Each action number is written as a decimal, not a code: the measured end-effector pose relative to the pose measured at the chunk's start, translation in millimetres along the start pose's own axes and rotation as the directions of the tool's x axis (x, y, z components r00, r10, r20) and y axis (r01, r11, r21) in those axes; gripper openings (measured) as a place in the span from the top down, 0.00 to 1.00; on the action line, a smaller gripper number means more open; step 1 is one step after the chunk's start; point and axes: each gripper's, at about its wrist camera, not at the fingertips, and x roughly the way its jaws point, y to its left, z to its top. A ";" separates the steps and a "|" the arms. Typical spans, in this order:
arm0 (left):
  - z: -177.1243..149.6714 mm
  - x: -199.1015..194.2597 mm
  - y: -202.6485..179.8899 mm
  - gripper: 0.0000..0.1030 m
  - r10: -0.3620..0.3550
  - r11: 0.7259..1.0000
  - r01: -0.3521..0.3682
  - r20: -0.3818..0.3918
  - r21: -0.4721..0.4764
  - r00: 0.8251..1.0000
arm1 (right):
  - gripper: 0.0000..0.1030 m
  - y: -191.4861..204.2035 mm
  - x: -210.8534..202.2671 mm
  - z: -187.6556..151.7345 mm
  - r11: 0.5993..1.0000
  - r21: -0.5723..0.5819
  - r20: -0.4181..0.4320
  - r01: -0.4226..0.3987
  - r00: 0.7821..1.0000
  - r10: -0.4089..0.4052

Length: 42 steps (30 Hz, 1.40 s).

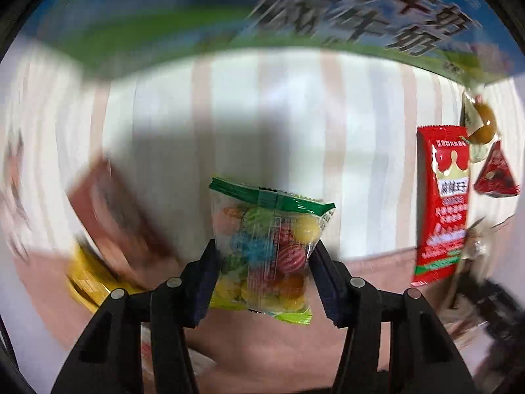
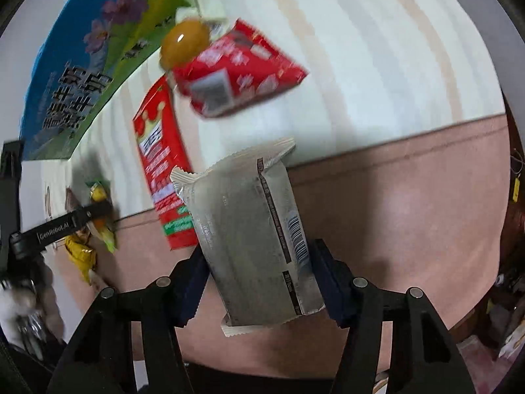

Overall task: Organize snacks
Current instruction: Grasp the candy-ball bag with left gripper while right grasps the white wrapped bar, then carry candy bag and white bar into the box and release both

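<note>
One clear green-topped bag of coloured candies (image 1: 265, 249) sits clamped between the left gripper (image 1: 262, 282) fingers, one grey foil packet (image 2: 259, 239) clamped between the right gripper (image 2: 259, 282) fingers

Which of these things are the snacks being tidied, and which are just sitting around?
For the job:
- candy bag in the left tool
- silver packet in the right tool
- long red packet
- red pouch

Just lying about:
- blue milk box
- striped cloth

Left tool (image 1: 262, 262) clamped on load; right tool (image 2: 259, 282) likewise.
</note>
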 end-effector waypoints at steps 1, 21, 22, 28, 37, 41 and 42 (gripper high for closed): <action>-6.3 3.7 4.7 0.50 -0.026 0.999 0.026 -0.011 -0.021 1.000 | 0.38 2.7 2.5 -2.5 1.000 -0.004 -0.010 0.007 1.000 -0.007; -78.4 2.6 -11.2 0.54 -0.064 0.998 0.064 0.027 -0.025 0.998 | 0.37 26.4 -1.7 -11.9 1.000 0.018 0.055 0.011 0.998 -0.012; -83.8 -0.6 -13.1 0.54 -0.073 0.997 0.074 0.027 -0.026 0.997 | 0.37 27.4 -7.6 -14.7 1.000 0.018 0.063 -0.005 0.998 0.004; -98.7 -67.8 -24.4 0.54 -0.181 0.983 0.183 0.116 -0.005 0.977 | 0.37 57.0 -70.5 -3.6 0.992 -0.042 0.148 -0.118 0.981 0.123; 10.1 -205.8 -24.8 0.54 -0.259 0.966 0.250 0.277 0.066 0.925 | 0.37 133.4 -167.5 101.1 0.964 -0.217 0.304 -0.153 0.928 0.216; 82.9 -222.6 -21.7 0.54 -0.193 0.981 0.191 0.290 0.035 0.937 | 0.37 163.3 -173.8 160.9 0.969 -0.234 0.327 -0.074 0.933 0.150; 102.1 -223.7 -15.8 0.54 -0.177 0.984 0.180 0.281 0.016 0.943 | 0.37 168.3 -171.1 171.6 0.972 -0.229 0.327 -0.059 0.935 0.134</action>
